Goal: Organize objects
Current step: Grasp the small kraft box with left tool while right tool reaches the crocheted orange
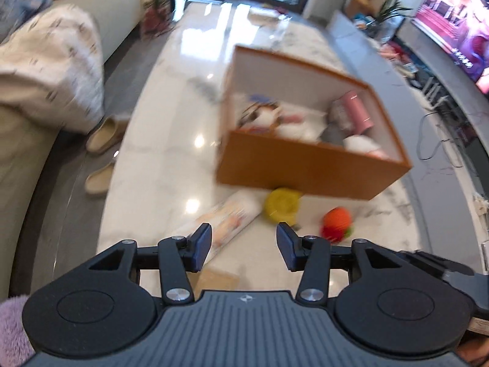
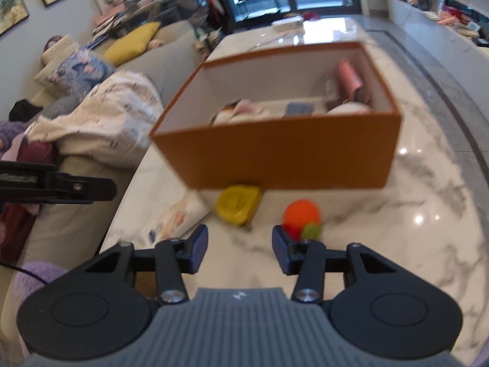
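An open orange box (image 1: 308, 169) (image 2: 284, 150) stands on the white marble table (image 1: 171, 140) (image 2: 428, 202) and holds a pink cylinder (image 1: 356, 108) (image 2: 350, 78) and several soft items. In front of it lie a yellow tape measure (image 1: 282, 205) (image 2: 238, 203), an orange knitted toy with green and red parts (image 1: 336, 221) (image 2: 302, 215) and a flat printed packet (image 1: 227, 221) (image 2: 177, 217). My left gripper (image 1: 244, 246) is open and empty above the packet's near end. My right gripper (image 2: 240, 249) is open and empty just short of the toy. Both views are blurred.
A beige sofa (image 2: 171, 58) with blankets and cushions runs along the left. Slippers (image 1: 102, 136) lie on the floor by the table. A lit TV (image 1: 458, 21) and a cluttered sideboard are on the right. A cable (image 1: 434, 143) lies on the grey floor strip.
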Demonstrator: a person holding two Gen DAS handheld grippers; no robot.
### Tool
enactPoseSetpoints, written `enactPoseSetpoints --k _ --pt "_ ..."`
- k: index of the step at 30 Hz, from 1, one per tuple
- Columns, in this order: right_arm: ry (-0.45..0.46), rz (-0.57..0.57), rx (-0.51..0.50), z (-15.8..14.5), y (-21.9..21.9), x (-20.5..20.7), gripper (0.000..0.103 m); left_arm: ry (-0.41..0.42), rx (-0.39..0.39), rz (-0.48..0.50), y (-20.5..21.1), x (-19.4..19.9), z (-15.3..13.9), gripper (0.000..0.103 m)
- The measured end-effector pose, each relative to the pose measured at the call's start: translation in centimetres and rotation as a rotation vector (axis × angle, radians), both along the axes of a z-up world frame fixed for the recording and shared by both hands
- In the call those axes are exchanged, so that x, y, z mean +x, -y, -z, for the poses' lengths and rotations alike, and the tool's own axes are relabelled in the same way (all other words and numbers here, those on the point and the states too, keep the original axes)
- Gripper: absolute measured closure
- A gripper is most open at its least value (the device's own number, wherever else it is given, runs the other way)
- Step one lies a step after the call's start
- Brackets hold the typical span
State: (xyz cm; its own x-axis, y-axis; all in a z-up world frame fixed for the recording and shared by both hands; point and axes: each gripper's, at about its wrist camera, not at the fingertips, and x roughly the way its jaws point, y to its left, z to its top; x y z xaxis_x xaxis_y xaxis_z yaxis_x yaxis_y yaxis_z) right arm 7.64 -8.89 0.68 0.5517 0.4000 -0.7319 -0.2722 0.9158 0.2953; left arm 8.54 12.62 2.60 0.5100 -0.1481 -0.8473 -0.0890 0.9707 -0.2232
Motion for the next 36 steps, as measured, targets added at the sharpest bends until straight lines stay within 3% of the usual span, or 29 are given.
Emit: enactPoseSetpoints --k 3,7,15,21,30,36 --pt "-0.001 -0.030 -0.029 0.7 -1.8 -0.6 0.054 -0.019 0.047 0.008 -0.7 -1.2 1.4 0.047" --pt "-0.026 -0.044 -0.039 1.7 -3.1 -0.8 0.054 0.032 0.085 0.100 -0.6 -2.9 2.0 0.039" --pt "-0.057 -0.025 -0.076 3.0 -3.6 -0.7 0.054 0.066 0.147 0.236 0.7 -3.8 4.0 0.037" --pt "-0.075 -0.006 -0.097 3.4 -3.0 -0.4 0.054 0.051 0.198 0.236 0.8 -3.6 5.6 0.036" --pt "-0.083 -0.006 -0.114 4.0 -3.1 0.2 0.052 -0.006 0.202 0.247 0.8 -3.0 7.4 0.033" --pt "-0.037 0.054 -0.165 3.9 -0.9 0.8 0.052 -0.028 0.128 0.178 -0.4 -2.4 7.6 0.034"
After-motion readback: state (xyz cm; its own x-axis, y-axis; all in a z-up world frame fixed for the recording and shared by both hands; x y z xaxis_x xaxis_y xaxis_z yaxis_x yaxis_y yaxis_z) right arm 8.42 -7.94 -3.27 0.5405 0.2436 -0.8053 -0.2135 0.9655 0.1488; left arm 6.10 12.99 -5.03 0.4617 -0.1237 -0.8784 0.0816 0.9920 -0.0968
